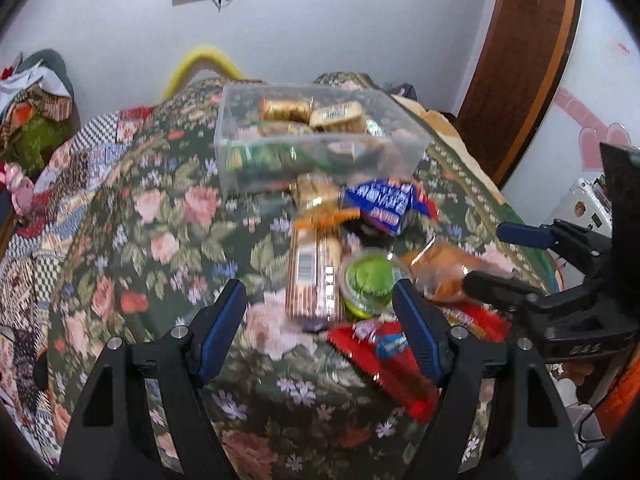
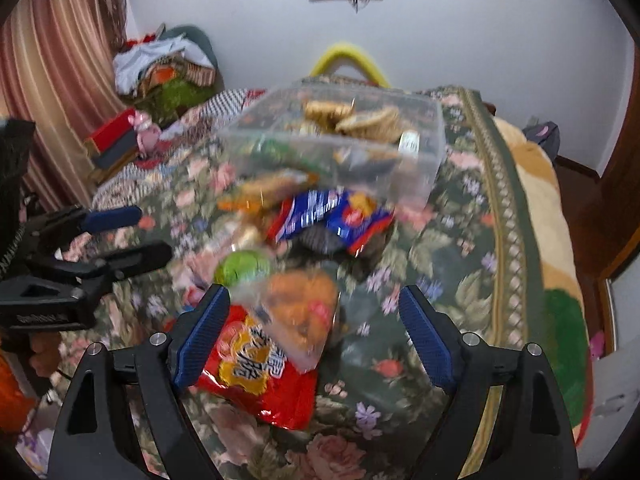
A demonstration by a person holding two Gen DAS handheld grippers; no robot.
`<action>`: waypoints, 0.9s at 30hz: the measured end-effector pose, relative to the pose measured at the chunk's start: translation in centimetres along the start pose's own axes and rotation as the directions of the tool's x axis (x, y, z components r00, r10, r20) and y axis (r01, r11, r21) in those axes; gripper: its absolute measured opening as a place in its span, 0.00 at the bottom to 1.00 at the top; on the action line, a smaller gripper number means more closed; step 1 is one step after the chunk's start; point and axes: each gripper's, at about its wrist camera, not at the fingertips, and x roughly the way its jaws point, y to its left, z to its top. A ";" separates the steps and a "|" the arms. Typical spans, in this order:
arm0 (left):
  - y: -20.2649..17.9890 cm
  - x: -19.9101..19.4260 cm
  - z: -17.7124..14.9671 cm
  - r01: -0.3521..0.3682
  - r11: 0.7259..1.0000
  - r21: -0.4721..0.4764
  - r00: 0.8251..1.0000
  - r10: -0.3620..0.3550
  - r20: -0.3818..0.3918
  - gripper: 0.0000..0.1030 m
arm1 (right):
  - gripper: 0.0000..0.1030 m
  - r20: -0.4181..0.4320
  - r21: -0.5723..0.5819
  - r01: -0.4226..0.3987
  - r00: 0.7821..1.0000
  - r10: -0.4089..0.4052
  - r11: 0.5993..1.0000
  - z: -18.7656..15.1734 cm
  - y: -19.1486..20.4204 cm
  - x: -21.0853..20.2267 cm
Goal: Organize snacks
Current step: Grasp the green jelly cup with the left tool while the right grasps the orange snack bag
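A clear plastic box point(image 1: 320, 140) holding several wrapped snacks stands on the floral bedspread point(image 1: 160, 220). In front of it lie a striped biscuit pack point(image 1: 314, 276), a green-lidded cup point(image 1: 366, 280), a blue packet point(image 1: 380, 200), a red packet point(image 1: 384, 348) and a bag of orange buns point(image 1: 444, 272). My left gripper point(image 1: 320, 316) hovers open over the biscuit pack and cup, with nothing pressed between its pads. My right gripper point(image 2: 316, 316) is open above the bun bag point(image 2: 304, 308) and a red chip packet point(image 2: 260, 376). The box point(image 2: 340, 140), blue packet point(image 2: 332, 216) and cup point(image 2: 242, 266) lie beyond. Both views are blurred.
Each gripper shows in the other's view: the right gripper point(image 1: 508, 260) at the right edge, the left gripper point(image 2: 132, 238) at the left. A heap of clothes point(image 2: 160, 68) and a striped curtain point(image 2: 52, 80) stand at the far left. A wooden door point(image 1: 520, 60) is at the right.
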 end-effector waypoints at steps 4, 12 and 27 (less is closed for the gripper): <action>0.1 0.9 -0.8 0.010 1.000 -0.005 1.000 -0.010 -0.023 0.73 | 0.81 -0.047 0.002 0.003 0.999 -0.003 1.000 -1.0 0.1 2.0; -1.9 1.9 -0.5 0.057 0.996 0.064 0.998 -0.055 -0.021 0.70 | 0.50 -0.043 0.051 -0.062 0.997 0.064 0.997 -1.2 -0.5 3.0; -4.6 6.9 0.7 0.083 0.992 0.099 0.993 -0.074 -0.088 0.61 | 0.42 0.055 0.127 -0.008 0.998 0.001 0.992 -2.2 -4.6 -0.8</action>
